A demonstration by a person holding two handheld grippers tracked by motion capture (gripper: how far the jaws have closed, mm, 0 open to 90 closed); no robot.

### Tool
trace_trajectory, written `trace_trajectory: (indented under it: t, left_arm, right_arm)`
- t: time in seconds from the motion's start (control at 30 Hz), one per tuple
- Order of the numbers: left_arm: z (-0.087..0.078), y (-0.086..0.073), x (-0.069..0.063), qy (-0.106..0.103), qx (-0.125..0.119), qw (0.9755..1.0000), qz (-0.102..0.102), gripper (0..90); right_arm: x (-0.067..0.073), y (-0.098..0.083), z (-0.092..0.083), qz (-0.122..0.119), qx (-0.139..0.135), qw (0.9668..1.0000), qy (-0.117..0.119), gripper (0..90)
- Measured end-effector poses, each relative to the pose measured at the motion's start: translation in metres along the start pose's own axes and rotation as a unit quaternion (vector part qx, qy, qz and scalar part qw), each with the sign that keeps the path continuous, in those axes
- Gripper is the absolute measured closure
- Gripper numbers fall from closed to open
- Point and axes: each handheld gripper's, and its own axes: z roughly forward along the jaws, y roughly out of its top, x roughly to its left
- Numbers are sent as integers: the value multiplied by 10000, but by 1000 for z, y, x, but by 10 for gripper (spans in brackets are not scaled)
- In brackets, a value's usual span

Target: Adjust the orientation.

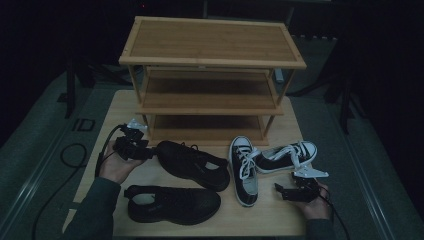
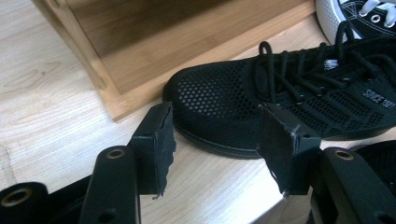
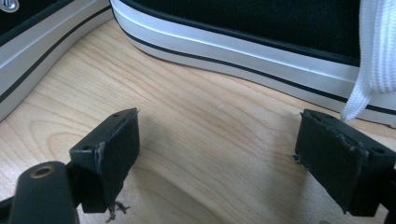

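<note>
A: Looking at the left gripper point(image 1: 150, 152), why is it sitting at the toe of the black mesh shoe point(image 1: 192, 164)?

B: It's lining up on that shoe beside the shoe rack point(image 1: 212, 80); its jaws are standing apart, gripping nothing.

A: And the right gripper point(image 1: 278, 189)?

B: It's gaping wide near the white-soled sneaker point(image 3: 261, 42); its own view is showing bare table point(image 3: 201, 140) between the pads.

wooden shoe rack point(image 1: 212, 55), table point(image 1: 280, 212)

Black mesh sneaker point(image 1: 192, 164) upright on table, toe beside wooden rack base
</note>
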Motion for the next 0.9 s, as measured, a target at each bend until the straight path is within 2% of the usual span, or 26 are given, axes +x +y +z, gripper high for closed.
trace_trajectory:
  t: [0.2, 0.4, 0.63, 0.9]
  left_arm:
    - [1, 4, -9, 3, 47, 9999, 120, 437]
    - [2, 7, -17, -17, 29, 9999, 153, 397]
    - [4, 10, -26, -105, 66, 9996, 248, 395]
    - [5, 14, -34, -86, 62, 9996, 279, 372]
  right_arm:
    - [0, 0, 0, 5, -2, 10000, 0, 136]
    - [0, 0, 0, 5, -2, 10000, 0, 136]
    - [0, 0, 0, 6, -1, 10000, 0, 136]
    - [0, 0, 0, 4, -3, 10000, 1, 136]
